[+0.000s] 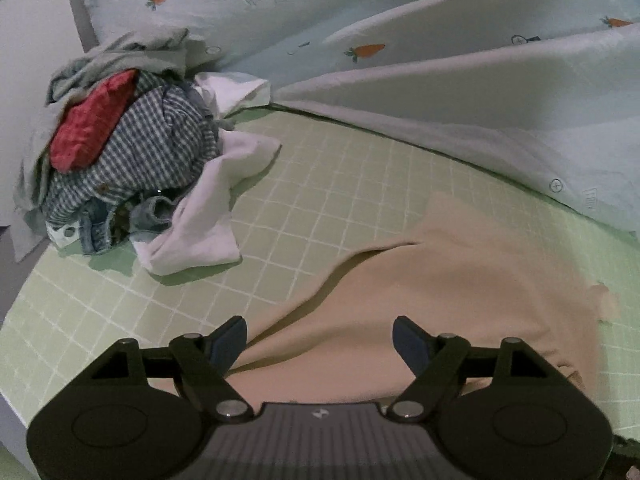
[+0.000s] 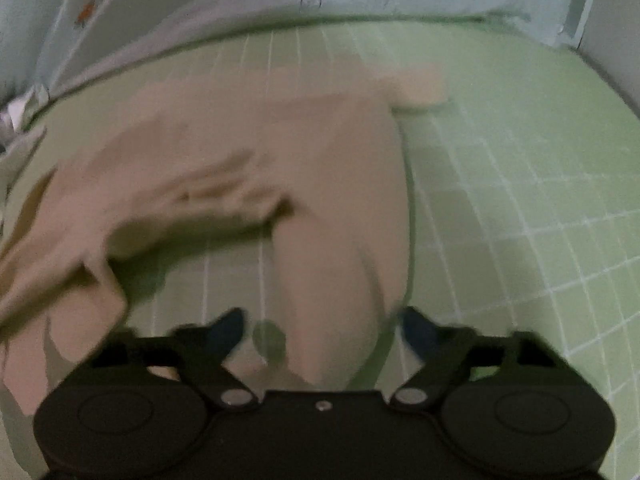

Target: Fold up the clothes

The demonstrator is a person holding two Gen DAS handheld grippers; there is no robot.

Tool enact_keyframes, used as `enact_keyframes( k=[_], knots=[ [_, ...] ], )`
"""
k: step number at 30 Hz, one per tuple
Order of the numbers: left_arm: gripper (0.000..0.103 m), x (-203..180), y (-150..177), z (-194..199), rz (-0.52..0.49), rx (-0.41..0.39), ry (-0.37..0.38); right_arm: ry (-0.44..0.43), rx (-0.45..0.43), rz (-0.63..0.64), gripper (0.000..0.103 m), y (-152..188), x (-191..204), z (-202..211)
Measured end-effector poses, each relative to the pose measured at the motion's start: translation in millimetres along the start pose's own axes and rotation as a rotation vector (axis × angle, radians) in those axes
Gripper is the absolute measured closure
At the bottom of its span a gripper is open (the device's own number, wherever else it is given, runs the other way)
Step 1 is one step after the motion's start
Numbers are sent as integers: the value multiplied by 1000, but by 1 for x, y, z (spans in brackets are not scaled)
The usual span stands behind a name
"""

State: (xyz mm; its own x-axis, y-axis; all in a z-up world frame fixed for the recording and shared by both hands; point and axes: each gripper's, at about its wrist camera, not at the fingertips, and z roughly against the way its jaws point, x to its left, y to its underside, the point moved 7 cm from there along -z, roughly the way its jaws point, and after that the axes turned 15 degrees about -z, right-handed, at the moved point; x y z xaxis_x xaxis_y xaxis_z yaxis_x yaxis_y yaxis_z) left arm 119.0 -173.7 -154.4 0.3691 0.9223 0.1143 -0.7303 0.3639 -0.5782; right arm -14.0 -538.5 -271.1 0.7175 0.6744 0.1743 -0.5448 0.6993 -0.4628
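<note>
Across the lower right of the left wrist view lies a beige garment [image 1: 460, 280], spread on a pale green mat with a white grid [image 1: 320, 184]. One edge of the cloth is lifted into a long fold that runs from the middle of the frame down toward the left gripper [image 1: 320, 340]. That gripper sits at the bottom centre, its two dark blue fingertips spread wide apart above the beige cloth, pinching nothing.

At the upper left of the same view a pile of unfolded clothes [image 1: 120, 152] rests on the mat's corner: a red piece [image 1: 92, 124] on top, a blue-and-white checked shirt [image 1: 160, 140] beneath it, denim [image 1: 120, 220] at the base and white fabric [image 1: 208, 216] spilling toward the centre. Pale blue bedding printed with carrots [image 1: 440, 60] fills the top and right of the frame along the mat's far edge.

In the right wrist view, which is blurred, the beige garment [image 2: 280, 152] covers the left and centre of the frame, with one tongue of cloth reaching down between the fingers of the right gripper [image 2: 320, 332] at the bottom. Those fingers stand spread, not closed on the cloth. Bare green mat [image 2: 520, 200] fills the right side.
</note>
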Motion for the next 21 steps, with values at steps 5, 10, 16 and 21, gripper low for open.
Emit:
enact_keyframes(
  k=[5, 10, 16, 21],
  knots=[
    [22, 5, 10, 9, 36, 10, -32, 25, -19, -21, 86, -6, -17, 2],
    [22, 13, 20, 16, 86, 10, -50, 115, -64, -37, 87, -40, -72, -1],
    [22, 8, 23, 14, 78, 22, -38, 395, -213, 112, 88, -106, -143, -6],
    [22, 0, 17, 10, 54, 22, -26, 551, -250, 55, 59, -140, -173, -2]
  ],
)
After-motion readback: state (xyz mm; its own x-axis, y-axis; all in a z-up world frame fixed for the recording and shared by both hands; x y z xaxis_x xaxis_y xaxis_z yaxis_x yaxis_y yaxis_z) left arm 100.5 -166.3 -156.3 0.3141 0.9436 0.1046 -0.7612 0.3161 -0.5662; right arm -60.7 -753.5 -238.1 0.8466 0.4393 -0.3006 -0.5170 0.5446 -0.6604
